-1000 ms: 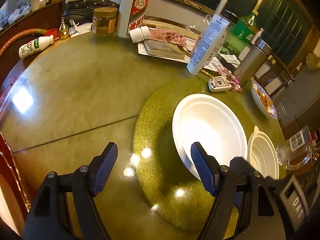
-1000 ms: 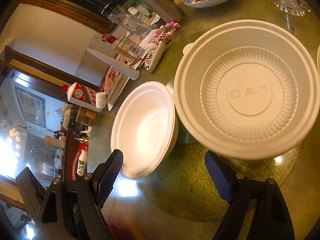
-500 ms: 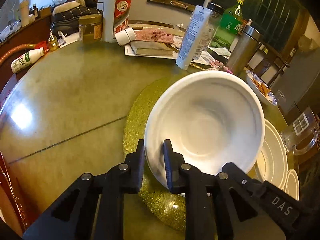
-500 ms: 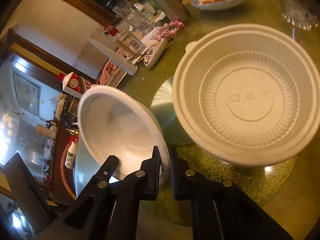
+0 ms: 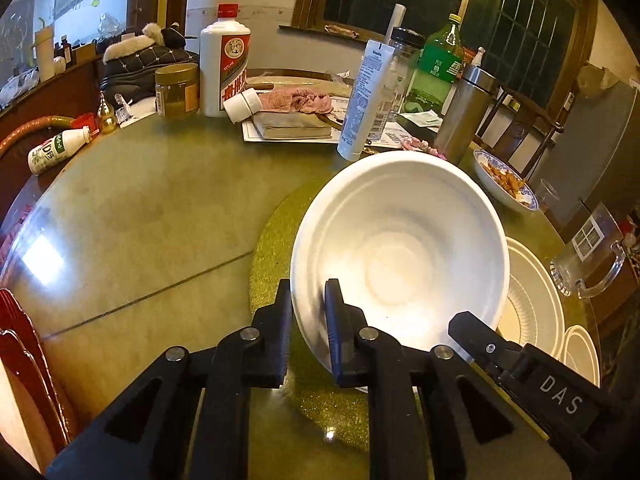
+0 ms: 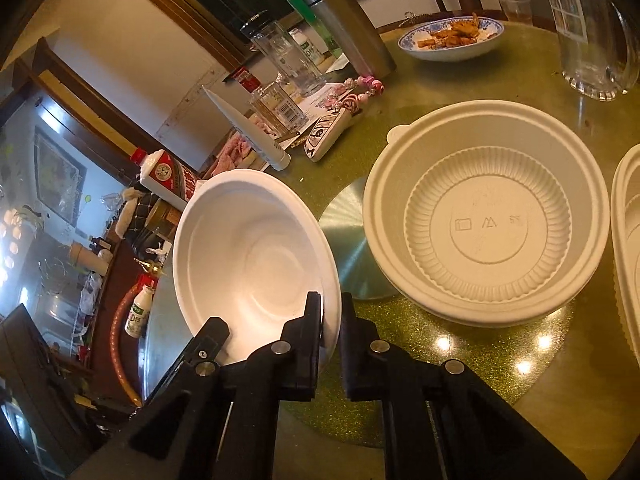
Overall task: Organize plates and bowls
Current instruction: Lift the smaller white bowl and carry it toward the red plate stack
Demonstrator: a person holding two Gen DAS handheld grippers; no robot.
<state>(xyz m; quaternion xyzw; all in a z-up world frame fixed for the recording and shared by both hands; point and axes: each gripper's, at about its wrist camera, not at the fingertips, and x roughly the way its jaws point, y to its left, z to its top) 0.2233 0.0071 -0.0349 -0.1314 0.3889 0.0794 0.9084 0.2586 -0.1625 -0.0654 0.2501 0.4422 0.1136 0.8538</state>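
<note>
I have both grippers, left (image 5: 308, 300) and right (image 6: 331, 312), clenched on the white bowl's (image 5: 400, 252) near rim; the bowl tilts, its hollow facing the cameras, above the bench (image 5: 140, 208).

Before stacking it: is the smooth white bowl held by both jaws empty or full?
Empty. The smooth white bowl shows a bare white inside in both wrist views, with nothing in it.

Left tool (image 5: 308, 300) and right tool (image 6: 331, 312), each clamped shut, angled downward
</note>
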